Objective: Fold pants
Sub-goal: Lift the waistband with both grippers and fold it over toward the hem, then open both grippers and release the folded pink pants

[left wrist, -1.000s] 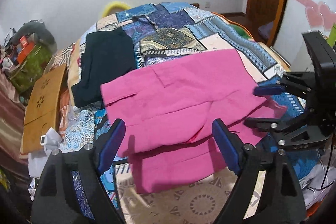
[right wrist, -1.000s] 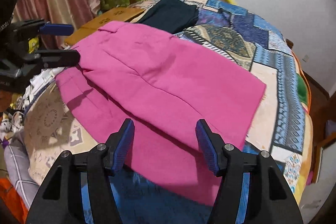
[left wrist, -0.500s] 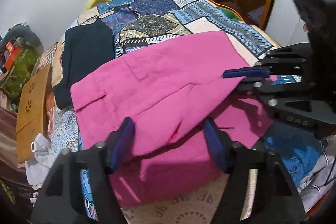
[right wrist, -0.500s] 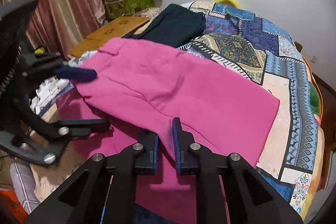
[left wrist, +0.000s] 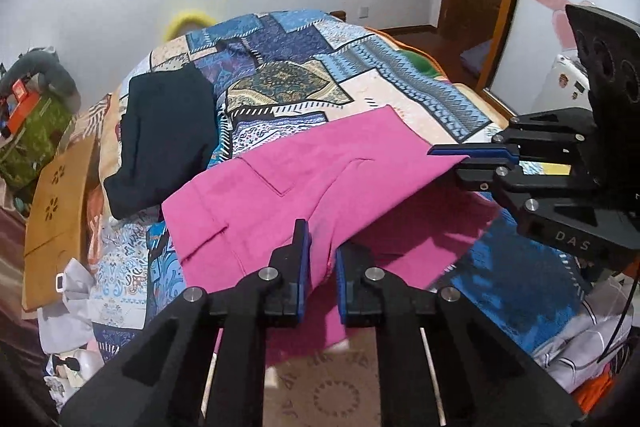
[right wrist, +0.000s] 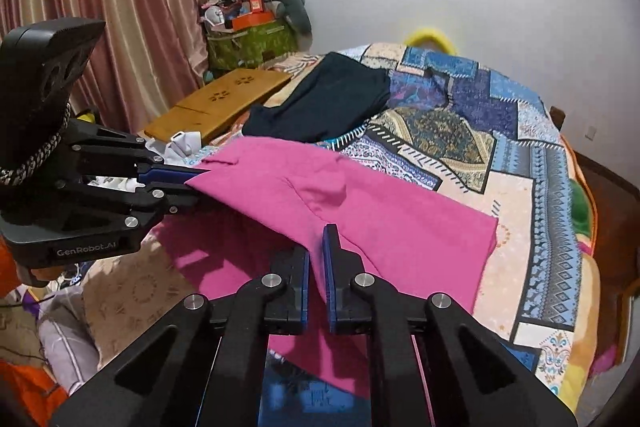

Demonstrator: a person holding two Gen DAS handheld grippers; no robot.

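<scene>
Pink pants (left wrist: 304,179) lie folded on the patchwork bedspread, also in the right wrist view (right wrist: 360,211). My left gripper (left wrist: 322,259) is shut on the near edge of the pants' top layer and lifts it. It shows from the side in the right wrist view (right wrist: 192,183). My right gripper (right wrist: 316,259) is shut on the same lifted edge further along, and shows at the right of the left wrist view (left wrist: 460,157). The lower layer lies flat in shadow beneath.
Folded dark pants (left wrist: 164,135) lie at the far left of the bed (left wrist: 360,67). A wooden lap board (left wrist: 56,211) leans beside the bed. Loose clothes (left wrist: 72,307) pile at the near corners. Curtains (right wrist: 100,7) and a cluttered bag (right wrist: 252,35) stand at the left.
Both grippers went from open to shut on the near edge of the pink pants' top layer. The edge is now lifted off the lower layer.
</scene>
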